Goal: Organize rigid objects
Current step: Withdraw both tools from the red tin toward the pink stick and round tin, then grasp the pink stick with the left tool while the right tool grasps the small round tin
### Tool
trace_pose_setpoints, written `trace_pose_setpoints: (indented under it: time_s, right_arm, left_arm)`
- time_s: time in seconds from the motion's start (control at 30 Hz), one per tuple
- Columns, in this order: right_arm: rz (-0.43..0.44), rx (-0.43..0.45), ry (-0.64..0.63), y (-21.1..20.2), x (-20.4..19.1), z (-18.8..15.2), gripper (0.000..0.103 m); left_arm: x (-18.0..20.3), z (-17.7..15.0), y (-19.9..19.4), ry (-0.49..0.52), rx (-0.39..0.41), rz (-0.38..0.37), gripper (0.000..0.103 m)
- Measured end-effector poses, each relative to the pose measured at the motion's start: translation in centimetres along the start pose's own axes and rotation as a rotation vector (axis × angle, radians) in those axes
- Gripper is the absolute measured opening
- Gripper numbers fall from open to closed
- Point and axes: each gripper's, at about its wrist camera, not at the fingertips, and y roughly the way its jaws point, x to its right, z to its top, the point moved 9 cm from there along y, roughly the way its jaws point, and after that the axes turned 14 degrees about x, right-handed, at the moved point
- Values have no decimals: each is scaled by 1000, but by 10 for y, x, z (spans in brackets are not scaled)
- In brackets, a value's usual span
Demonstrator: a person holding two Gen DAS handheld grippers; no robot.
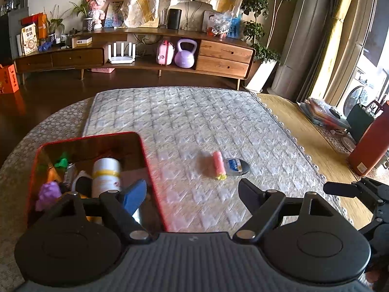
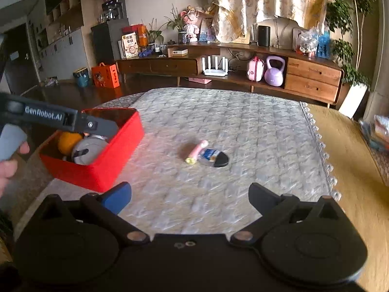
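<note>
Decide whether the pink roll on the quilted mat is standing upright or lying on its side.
Lying on its side. The pink roll rests lengthwise on the quilted mat, yellow end toward the camera, beside a blue-labelled item.

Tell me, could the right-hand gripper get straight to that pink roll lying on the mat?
Probably yes. The right gripper is open and empty, and the quilted mat ahead is bare up to the pink roll. The oval tin beside it may crowd one finger.

The left gripper (image 2: 97, 126) hides part of the red box's (image 2: 102, 168) blurred contents
</note>
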Motion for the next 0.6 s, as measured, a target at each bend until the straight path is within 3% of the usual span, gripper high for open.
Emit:
trace_pose_setpoints:
  time_s: [0.6]
  right_arm:
    - [110, -30, -131, 83, 37, 0, 102]
  left_arm:
    - [31, 7, 108, 23, -94, 55, 83]
